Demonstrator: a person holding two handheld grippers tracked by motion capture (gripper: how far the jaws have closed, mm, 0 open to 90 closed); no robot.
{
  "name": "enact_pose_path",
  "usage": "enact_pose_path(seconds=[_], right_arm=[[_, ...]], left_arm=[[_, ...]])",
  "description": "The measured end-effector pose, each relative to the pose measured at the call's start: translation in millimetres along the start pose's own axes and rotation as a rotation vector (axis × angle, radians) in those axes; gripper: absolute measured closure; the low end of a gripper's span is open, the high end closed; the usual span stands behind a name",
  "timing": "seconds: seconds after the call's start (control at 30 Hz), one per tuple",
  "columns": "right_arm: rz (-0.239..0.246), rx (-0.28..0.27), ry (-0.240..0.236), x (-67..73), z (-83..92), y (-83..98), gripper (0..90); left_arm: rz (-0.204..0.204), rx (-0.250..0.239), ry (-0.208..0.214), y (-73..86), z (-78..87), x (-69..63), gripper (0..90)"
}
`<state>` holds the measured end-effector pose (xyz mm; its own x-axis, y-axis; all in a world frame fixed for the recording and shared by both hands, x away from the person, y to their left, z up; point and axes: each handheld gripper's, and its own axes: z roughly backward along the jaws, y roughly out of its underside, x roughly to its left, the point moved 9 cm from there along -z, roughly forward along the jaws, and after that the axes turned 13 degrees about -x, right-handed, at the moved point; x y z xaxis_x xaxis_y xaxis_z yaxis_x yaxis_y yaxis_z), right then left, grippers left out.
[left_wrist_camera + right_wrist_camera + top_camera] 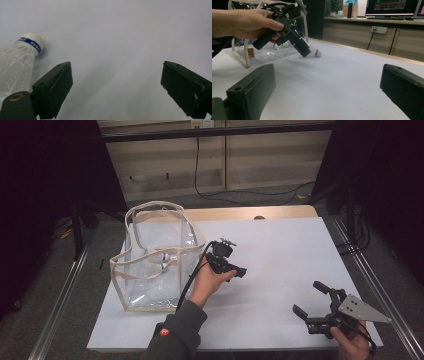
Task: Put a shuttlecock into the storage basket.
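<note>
The left gripper [235, 270] hangs over the middle of the table, just right of the bag, held in the person's left hand [209, 281]. Its jaws are spread wide and hold nothing. In the left gripper view a shuttlecock [18, 63] lies on the white sheet just outside one jaw, its white cork tip with a blue band pointing away; whether the jaw touches its feathers I cannot tell. In the right gripper view the same shuttlecock [315, 53] lies on the sheet at the tip of the left gripper [303, 51].

The right gripper [311, 301] is at the near right corner of the table, held in the right hand [352, 345], well apart from the left one. Its jaws are also spread wide and empty, above bare sheet, and a grey three-cornered plate sits on top of it.

A clear plastic bag [155, 257] with beige edging and handles stands upright at the left of the table. Through its wall small white round things [285, 44] show on its bottom; what they are is too small to tell.

The table [280, 260] is covered by a white sheet, with a strip of light wood at its far edge. Beyond it a black cable [235, 195] trails over grey floor to a pale wall. The right gripper view shows a long counter with a wall socket [379, 30] and monitors [392, 7] above it.
</note>
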<state>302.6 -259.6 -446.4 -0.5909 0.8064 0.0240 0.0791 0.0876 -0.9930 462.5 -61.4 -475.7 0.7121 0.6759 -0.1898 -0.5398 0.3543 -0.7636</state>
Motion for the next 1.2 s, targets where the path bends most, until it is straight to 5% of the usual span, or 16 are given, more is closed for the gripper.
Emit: enact_pose_path(seconds=[1.2], right_arm=[[-0.004,-0.005,0.003,-2.5,0.2,-0.2,0.0]], left_arm=[[0.019,-0.050,-0.077,-24.7,-28.7,32.1,11.0]])
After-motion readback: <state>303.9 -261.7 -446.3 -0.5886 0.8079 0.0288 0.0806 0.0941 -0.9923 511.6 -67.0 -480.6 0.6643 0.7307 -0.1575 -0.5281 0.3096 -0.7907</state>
